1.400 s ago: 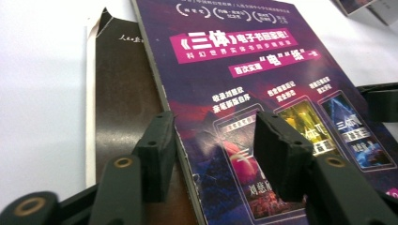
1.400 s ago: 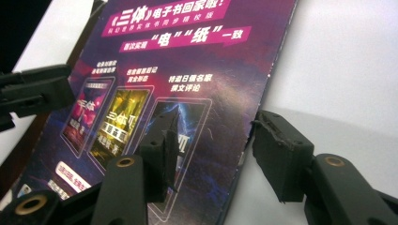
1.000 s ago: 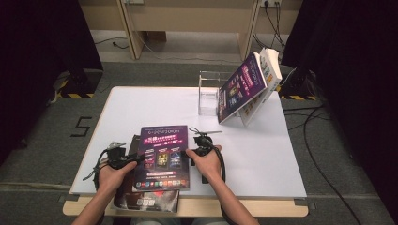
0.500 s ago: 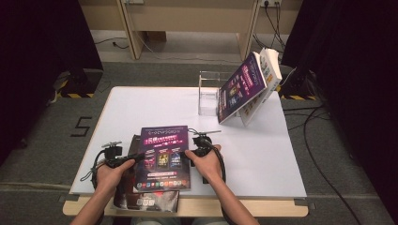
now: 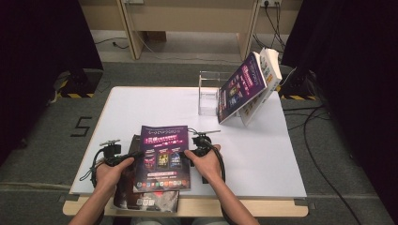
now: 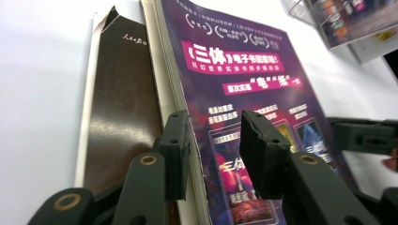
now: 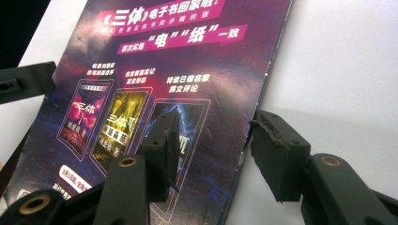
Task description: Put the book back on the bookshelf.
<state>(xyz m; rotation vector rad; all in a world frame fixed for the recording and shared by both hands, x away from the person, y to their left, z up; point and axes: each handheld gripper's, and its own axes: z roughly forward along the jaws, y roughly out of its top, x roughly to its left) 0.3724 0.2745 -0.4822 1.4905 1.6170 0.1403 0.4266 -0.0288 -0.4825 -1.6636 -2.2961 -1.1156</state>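
Observation:
A purple paperback (image 5: 162,157) lies flat near the table's front edge, partly on top of a dark brown book (image 5: 145,199). My left gripper (image 5: 135,155) is at its left edge. In the left gripper view the gripper (image 6: 213,140) straddles the purple cover (image 6: 244,70) beside the brown book (image 6: 122,108); the jaws have just been closing, with a gap still showing. My right gripper (image 5: 189,153) is at the right edge. The right gripper (image 7: 216,136) straddles the edge of the cover (image 7: 178,56), its jaws just opening, pads clear of it.
A clear acrylic stand (image 5: 209,93) stands at the back right, with another purple book (image 5: 241,86) and a white book (image 5: 270,70) leaning against it. The white table (image 5: 263,154) ends just behind the hands at the front.

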